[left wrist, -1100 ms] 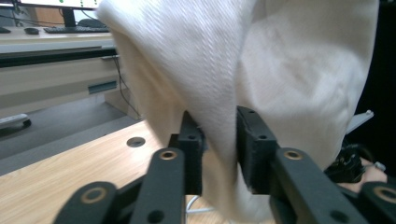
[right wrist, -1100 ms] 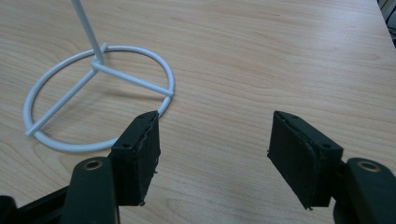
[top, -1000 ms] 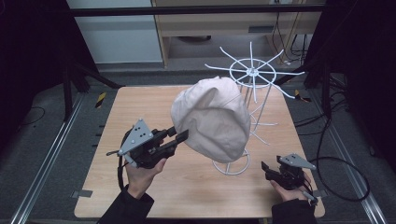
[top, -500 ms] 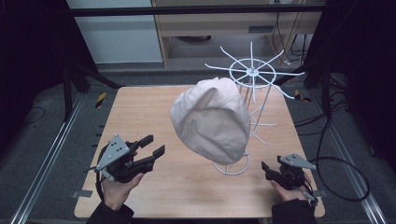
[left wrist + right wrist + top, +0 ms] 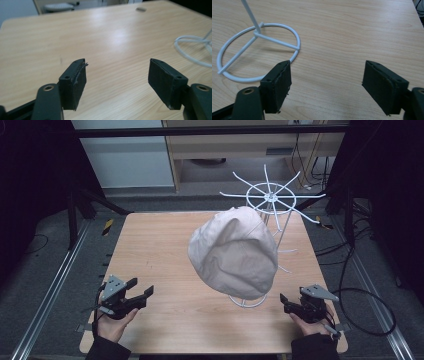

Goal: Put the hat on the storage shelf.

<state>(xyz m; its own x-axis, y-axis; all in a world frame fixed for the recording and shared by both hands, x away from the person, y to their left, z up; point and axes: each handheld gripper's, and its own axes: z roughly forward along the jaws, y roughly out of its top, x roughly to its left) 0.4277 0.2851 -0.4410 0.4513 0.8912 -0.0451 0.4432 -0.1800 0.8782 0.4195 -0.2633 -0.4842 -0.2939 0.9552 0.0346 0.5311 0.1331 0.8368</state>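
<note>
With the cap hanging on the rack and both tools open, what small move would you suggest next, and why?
Probably rest both tools on the table. The cap hangs on the white rack, apart from the left tool and right tool, and both stand open, holding nothing.

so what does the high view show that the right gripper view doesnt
High view alone: the cap hung on the white rack, the rack's spoked top, the left hand-held gripper open near the table's front left corner, and both of the person's hands. Right gripper view alone: a close look between the right hand-held gripper's open jaws, nothing between them. Both: the rack's ring base and the wooden table.
</note>
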